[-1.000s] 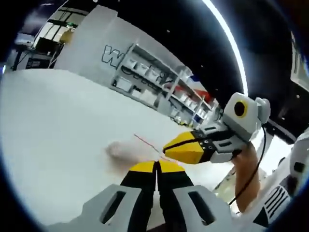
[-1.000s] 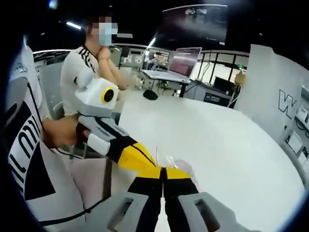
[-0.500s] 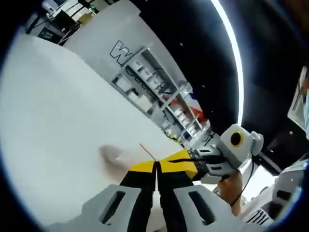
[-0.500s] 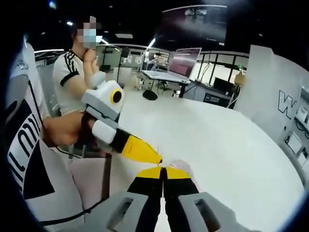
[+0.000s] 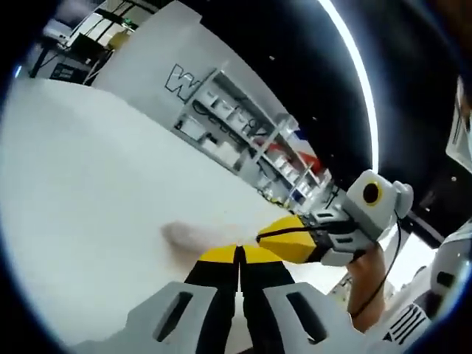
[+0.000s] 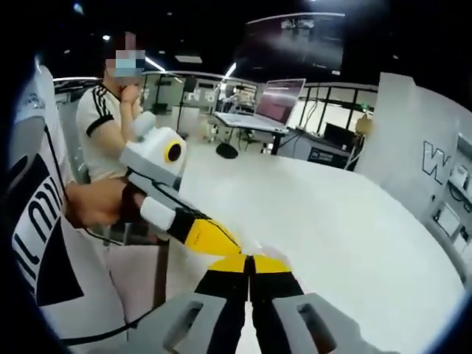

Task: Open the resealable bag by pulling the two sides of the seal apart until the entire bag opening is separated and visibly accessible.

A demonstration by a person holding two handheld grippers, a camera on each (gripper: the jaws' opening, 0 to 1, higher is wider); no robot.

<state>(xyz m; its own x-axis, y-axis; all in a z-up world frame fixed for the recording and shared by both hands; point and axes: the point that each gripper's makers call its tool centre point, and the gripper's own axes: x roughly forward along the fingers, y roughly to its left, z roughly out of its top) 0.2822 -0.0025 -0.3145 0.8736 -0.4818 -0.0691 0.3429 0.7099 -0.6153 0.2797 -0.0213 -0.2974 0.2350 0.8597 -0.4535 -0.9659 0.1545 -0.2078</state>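
So, in the left gripper view the left gripper [image 5: 238,254] is sitting w/ its yellow-tipped jaws pressed together, no gap showing; a thin clear film looks to be running between the tips, but it's too faint to say for sure that they're pinching it. The right gripper [image 5: 267,237] is coming in from the right side, its yellow tips also drawn together to a point and meeting the left pair just beside their ends. A hand [image 5: 366,274] is gripping its handle lower right.

The resealable bag [image 5: 193,236] is showing as a pale, blurry see-through patch just ahead of the tips, hanging over the white table [image 5: 81,184]; can't tell if it's touching the surface, nor whether the seal is parted. A shelving unit [image 5: 236,129] is standing at the table's far edge, beside a white panel w/ a big "W".

In the right gripper view the right gripper [image 6: 251,260] is showing closed jaws too, w/ a bit of crinkled clear bag [image 6: 271,252] peeking just past them. The left gripper [image 6: 228,245] is reaching in from the left, tips shut, touching near the same spot, held by a hand [image 6: 96,203]. Behind, a person in a white striped shirt [image 6: 103,129] is standing, & an open laptop [image 6: 267,103] is sitting on a desk well beyond the table [image 6: 354,214].
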